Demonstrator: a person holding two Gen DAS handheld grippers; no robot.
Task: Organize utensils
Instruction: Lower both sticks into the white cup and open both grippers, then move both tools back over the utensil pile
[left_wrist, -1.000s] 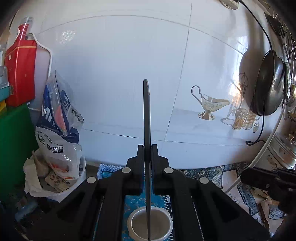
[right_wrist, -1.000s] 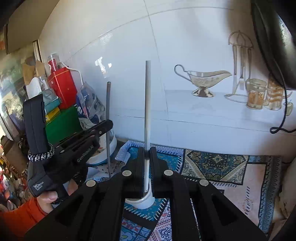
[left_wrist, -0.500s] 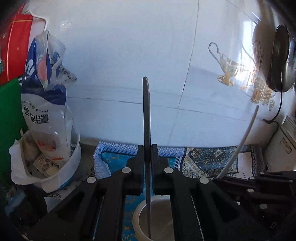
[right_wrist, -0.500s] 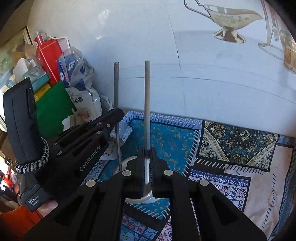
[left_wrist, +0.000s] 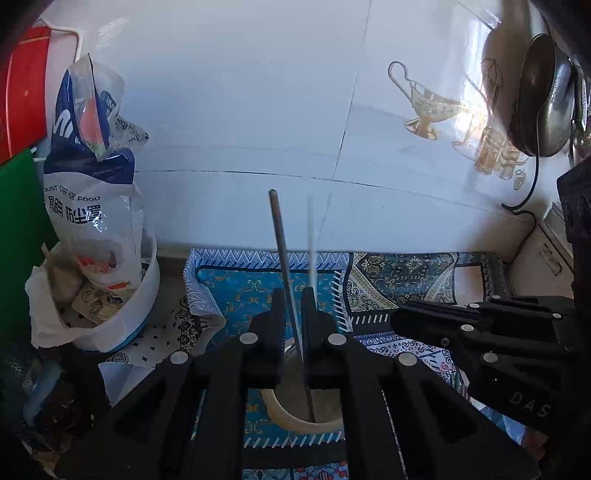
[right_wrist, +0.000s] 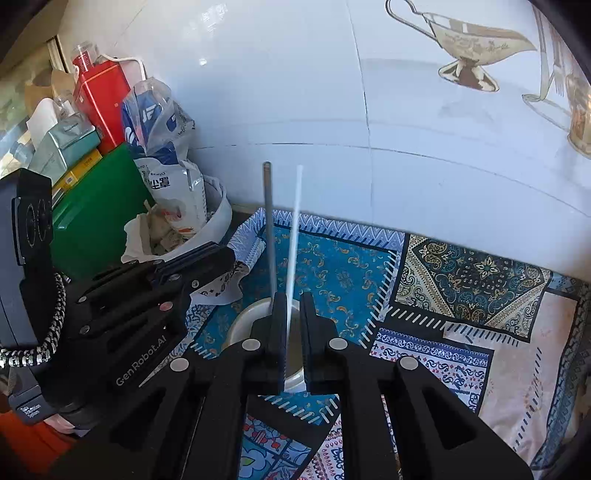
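At the far left a crinkled plastic bag (left_wrist: 88, 177) stands in a round white tub (left_wrist: 125, 314), beside a glossy red tin (right_wrist: 101, 96). On the patterned cloth (right_wrist: 461, 295) sits a smooth cream cup (right_wrist: 251, 321) holding two thin rods: a dark metal stick (left_wrist: 282, 258) and a white stick (right_wrist: 293, 240), both leaning slightly. The matte black left gripper (left_wrist: 293, 332) has its fingers parted around the dark stick without clamping it; the right gripper (right_wrist: 293, 332) likewise stands apart, the white stick loose between its fingers
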